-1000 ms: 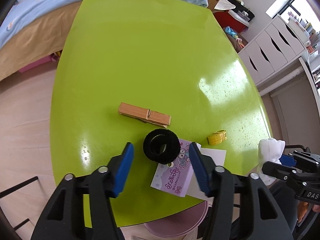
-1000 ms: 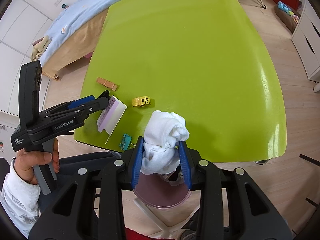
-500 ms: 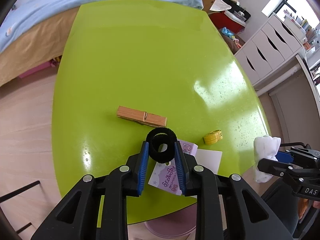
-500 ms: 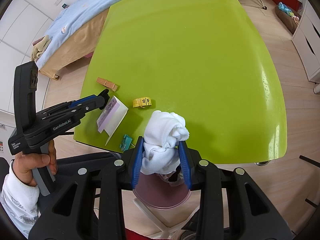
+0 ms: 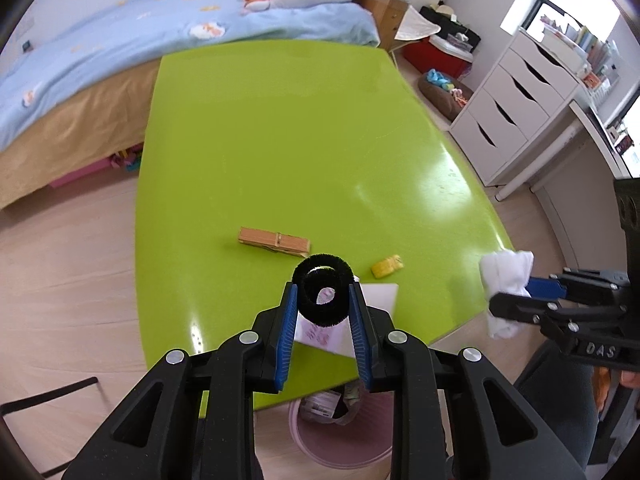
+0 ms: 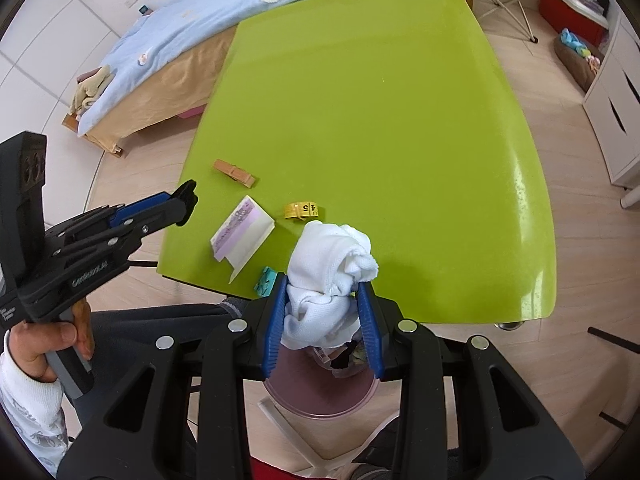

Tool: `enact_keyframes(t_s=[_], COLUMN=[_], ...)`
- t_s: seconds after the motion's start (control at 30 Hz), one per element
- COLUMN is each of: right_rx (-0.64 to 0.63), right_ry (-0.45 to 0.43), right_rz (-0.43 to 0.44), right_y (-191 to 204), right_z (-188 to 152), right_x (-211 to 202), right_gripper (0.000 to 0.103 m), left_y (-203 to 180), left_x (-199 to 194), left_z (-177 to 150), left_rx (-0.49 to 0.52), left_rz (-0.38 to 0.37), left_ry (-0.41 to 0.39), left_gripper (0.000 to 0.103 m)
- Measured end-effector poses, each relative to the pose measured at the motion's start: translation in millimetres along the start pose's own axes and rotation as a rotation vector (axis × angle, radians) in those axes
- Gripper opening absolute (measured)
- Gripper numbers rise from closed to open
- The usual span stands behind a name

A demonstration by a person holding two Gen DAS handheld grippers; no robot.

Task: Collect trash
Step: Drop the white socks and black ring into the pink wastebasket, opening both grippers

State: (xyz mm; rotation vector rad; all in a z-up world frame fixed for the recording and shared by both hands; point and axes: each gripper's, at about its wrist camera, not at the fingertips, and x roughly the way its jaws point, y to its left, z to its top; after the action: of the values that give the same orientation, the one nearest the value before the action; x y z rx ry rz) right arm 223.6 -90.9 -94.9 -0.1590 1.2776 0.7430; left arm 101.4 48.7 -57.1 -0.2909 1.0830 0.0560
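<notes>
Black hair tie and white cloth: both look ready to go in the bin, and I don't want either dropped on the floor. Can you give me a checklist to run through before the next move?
1. Left claw gripping the black hair tie: ok, pads press both sides after the jaws closed on it.
2. Hair tie lifted clear of the purple card: ok.
3. Right claw gripping the white cloth: ok.
4. Pink bin below the green table edge, open: ok.
5. Cloth directly over the bin: ok in the right wrist view.
6. Hair tie over the bin: not ok, it is above the table.
</notes>
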Motion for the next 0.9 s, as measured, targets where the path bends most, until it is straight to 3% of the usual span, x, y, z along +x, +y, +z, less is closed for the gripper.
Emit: enact_keyframes(t_s=[0.43,0.9], right_rx=[-0.082,-0.151], right_ry=[-0.044,-0.001], right_rz=[0.009,0.026], right_y=[20.5,37.9], right_z=[-36.0,-88.2], right_x=[-34.5,-32.4], right_gripper=[0.034,0.034], left_y=[-28.9,-43.5], left_x=[-52.3,-63.9], left_z=[-39.9,-90.1], left_rx=[0.048,0.047], left_rz=[-0.021,-0.042], left_ry=[-0.074,-0.054], left_gripper=[0.025,0.025])
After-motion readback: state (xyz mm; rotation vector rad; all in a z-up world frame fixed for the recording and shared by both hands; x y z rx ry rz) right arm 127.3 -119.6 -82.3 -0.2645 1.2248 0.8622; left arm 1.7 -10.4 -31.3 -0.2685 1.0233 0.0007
